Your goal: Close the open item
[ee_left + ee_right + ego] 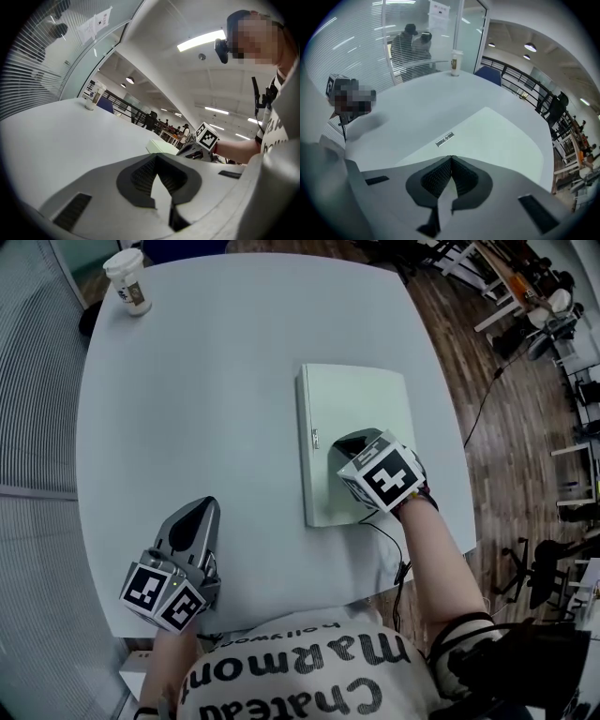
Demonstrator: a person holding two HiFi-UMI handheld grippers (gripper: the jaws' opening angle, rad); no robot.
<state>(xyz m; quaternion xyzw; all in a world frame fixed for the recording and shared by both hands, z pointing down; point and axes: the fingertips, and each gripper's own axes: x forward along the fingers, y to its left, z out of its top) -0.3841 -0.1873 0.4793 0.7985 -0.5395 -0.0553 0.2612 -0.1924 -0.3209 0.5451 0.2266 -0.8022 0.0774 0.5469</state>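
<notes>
Pale green flat case [354,409] (laptop, perhaps; seam hard to read) lies lid-down mid-counter [206,381], right tool [451,159] closed and empty over its lid, left tool [208,504] likewise closed, idle nearby; closing looks done, so next lift clear.

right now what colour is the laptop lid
The laptop lid is plain pale mint green; the head view shows it best.

"Chateau Marmont hollywood" on the shirt [281,682]

Grey left tongs [204,505] and right tongs [343,446] carry black-and-white marker cubes [386,476]; white shirt [309,673], dark lettering.
</notes>
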